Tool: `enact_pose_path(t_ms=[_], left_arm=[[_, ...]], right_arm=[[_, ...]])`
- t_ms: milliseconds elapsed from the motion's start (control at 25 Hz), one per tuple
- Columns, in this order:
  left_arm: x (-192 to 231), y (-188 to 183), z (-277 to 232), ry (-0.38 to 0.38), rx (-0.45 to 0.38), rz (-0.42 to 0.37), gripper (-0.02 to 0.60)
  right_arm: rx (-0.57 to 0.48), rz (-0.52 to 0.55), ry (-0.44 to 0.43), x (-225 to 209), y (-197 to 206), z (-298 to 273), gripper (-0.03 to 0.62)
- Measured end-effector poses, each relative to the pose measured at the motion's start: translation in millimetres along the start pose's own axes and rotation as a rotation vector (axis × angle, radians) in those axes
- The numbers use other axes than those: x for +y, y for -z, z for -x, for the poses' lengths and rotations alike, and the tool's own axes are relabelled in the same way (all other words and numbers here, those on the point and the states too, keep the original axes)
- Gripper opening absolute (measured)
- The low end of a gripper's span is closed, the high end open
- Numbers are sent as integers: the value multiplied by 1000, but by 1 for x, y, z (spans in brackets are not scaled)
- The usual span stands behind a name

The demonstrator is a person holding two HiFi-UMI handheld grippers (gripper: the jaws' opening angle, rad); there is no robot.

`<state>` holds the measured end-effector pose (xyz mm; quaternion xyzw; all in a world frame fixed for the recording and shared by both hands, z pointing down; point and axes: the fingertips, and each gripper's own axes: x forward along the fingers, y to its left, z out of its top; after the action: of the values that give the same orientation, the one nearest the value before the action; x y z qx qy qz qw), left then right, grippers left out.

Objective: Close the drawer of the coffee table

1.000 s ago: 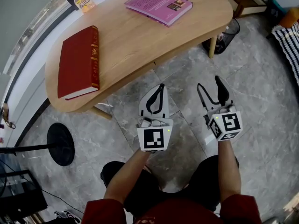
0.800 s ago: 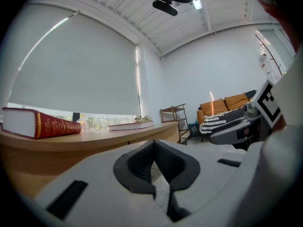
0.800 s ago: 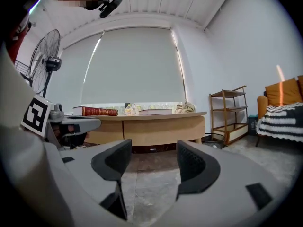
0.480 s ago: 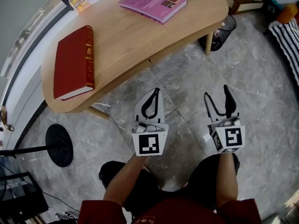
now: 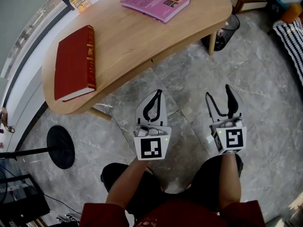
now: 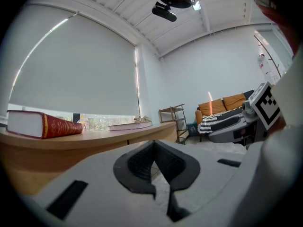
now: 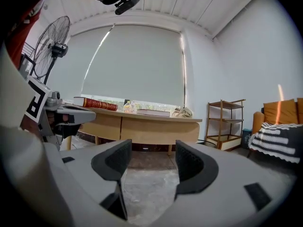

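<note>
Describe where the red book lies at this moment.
In the head view the red book lies flat on the left end of the wooden table, close to its near edge; the pink book lies farther right.

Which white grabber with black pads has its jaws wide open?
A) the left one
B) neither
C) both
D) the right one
D: the white, black-padded right gripper shows its jaws standing well apart with nothing between them, while the tips of the matching left gripper meet.

Rounded light-wood coffee table (image 5: 128,37), drawer front (image 5: 182,46) flush with apron, shut
</note>
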<state>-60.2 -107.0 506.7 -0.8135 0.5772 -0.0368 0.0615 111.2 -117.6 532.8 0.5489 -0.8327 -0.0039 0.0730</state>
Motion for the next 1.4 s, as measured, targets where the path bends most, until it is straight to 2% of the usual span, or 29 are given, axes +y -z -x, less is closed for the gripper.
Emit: enact_pose_path(t_ms=[120, 720, 800, 920, 960, 1000, 1120, 1200, 1400], left_arm=[[0, 2, 0, 2, 8, -2, 8], [2, 6, -7, 15, 17, -23, 8], [2, 6, -9, 19, 17, -13, 8], [-3, 11, -10, 67, 38, -102, 8], [-3, 13, -11, 68, 36, -97, 8], [-2, 14, -13, 61, 24, -65, 8], [3, 16, -14, 41, 9, 114, 8], [9, 9, -10, 65, 26, 172, 8], [47, -49, 15, 56, 86, 63, 8]], right_arm=[[-10, -5, 16, -2, -3, 1, 260], [-36, 16, 7, 2, -7, -2, 0], [-32, 29, 7, 3, -8, -4, -3], [-31, 22, 20, 2, -11, -5, -3], [-29, 11, 23, 0, -12, -6, -3], [-23, -7, 24, -1, -13, -7, -3], [25, -107, 22, -4, -14, -1, -3], [74, -151, 55, -9, -23, 11, -2], [120, -183, 50, -20, -99, 31, -3]])
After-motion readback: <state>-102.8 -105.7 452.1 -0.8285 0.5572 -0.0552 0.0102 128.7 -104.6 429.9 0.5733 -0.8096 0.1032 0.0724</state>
